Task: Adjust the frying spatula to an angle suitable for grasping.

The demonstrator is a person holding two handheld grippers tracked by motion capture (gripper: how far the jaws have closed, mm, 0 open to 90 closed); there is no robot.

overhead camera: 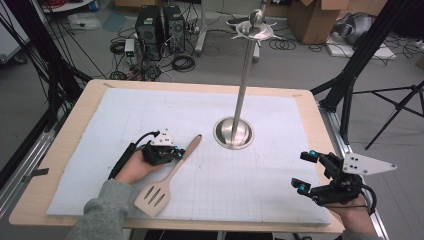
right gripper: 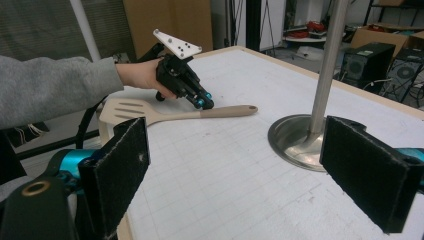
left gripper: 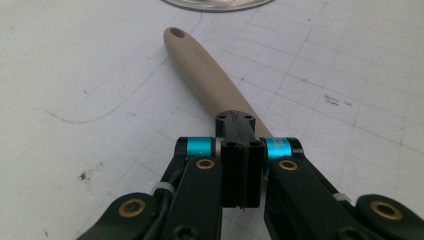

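High view puts your left gripper (overhead camera: 176, 153) left of centre, its jaws pressed together against the handle of the pale wooden slotted spatula (overhead camera: 167, 178). In the left gripper view (left gripper: 241, 150) the two black jaws meet with no gap between them, and the spatula's handle (left gripper: 207, 77) runs out from under their tips toward the top of the frame; whether they actually pinch it, you cannot tell. The spatula lies flat on the white gridded mat (overhead camera: 150, 115), blade toward the lower edge of the high view, handle tip pointing at the round steel base of the tall metal stand (overhead camera: 233, 132).

Your right gripper (overhead camera: 307, 172) sits at the lower right, jaws spread wide with nothing between them; its own view (right gripper: 235, 170) shows the padded jaws far apart.

No container sits on the mat. The stand's pole carries a small shallow dish (overhead camera: 252, 30) near its top, under a ball knob.

The mat covers a light wooden tabletop (overhead camera: 75, 115). Behind it, the grey floor holds black computer towers (overhead camera: 159, 30), coiled cables and cardboard boxes (overhead camera: 315, 17).
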